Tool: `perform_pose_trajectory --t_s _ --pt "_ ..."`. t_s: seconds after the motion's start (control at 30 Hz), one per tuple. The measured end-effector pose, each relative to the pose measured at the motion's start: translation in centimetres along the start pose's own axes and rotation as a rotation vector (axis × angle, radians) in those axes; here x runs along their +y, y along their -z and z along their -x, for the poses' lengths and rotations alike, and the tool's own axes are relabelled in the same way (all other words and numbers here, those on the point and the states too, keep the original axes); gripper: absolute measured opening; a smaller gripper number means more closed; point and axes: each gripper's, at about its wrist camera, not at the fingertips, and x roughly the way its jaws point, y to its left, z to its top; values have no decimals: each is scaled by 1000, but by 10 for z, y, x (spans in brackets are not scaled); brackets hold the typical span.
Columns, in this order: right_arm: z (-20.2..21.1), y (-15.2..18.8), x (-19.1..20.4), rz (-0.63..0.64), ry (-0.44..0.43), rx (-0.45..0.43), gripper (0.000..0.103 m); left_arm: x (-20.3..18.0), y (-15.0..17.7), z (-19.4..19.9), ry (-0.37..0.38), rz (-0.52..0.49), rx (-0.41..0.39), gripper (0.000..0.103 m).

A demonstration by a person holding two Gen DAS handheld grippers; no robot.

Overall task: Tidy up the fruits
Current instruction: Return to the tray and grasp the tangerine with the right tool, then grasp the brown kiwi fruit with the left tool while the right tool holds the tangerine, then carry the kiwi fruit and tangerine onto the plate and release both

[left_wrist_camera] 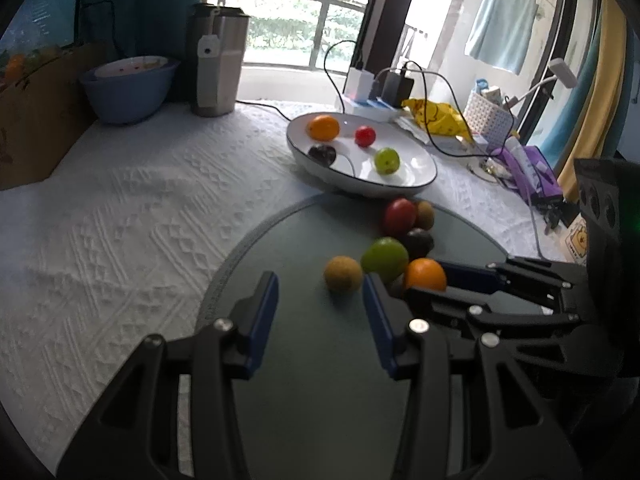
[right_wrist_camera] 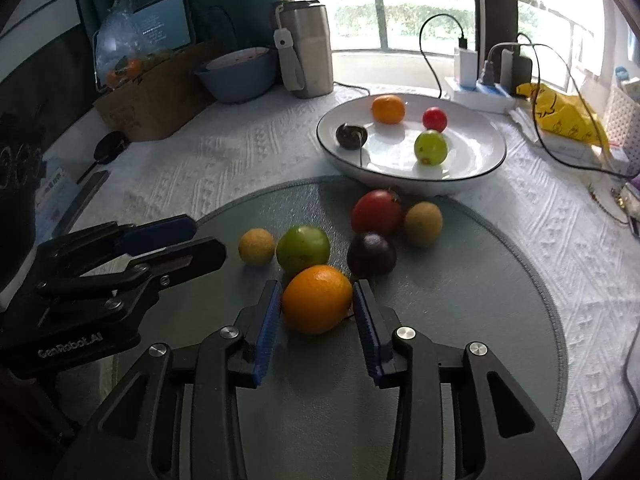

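So I'm partway into sorting the fruit. The white plate (right_wrist_camera: pixel 412 184) at the back of the bench already has an orange, a small red one, a green one and a dark one in it, and six more sit loose on the round grey mat (right_wrist_camera: pixel 460 320) in front of it.

My right claw (right_wrist_camera: pixel 314 300) has its blue pads on either side of the loose orange (right_wrist_camera: pixel 316 298) — spread about as wide as the fruit, right up against it, but I can't tell if they're actually pinching yet. The orange rests on the mat. My left claw (left_wrist_camera: pixel 320 292) is released and empty, with the small tan fruit (left_wrist_camera: pixel 343 274) just ahead of its gap.

Next move, I'd guess: squeeze the orange properly, lift straight up, then carry it over the plate rim. It's round and smooth, so it'll probably want to roll out if I grip off-centre.

Room is tight — the green fruit (right_wrist_camera: pixel 303 249) and the dark plum (right_wrist_camera: pixel 371 254) sit just behind the orange, nearly touching it, so any forward nudge scatters them. The plate has open space near its front, while the black cable (right_wrist_camera: pixel 560 148) lies close to its right edge.
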Motion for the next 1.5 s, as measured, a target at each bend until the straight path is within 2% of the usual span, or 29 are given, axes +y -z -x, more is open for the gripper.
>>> perform_pose_trajectory --t_s 0.37,0.57,0.63,0.7,1.5 --pt "19 1 -14 2 -22 -50 39 -11 -6 -25 -44 -25 63 46" --pt "30 -3 -25 -11 -16 -78 39 -17 -10 -31 -64 -48 71 45" --pt "33 -4 -28 -14 -13 -85 39 -20 -10 -32 -59 -67 70 38" --pt "35 -5 -32 -17 -8 -91 39 -23 -9 -33 -57 -85 73 26" --pt "48 -26 -60 -30 19 -137 39 -48 -38 -18 -17 -135 12 26"
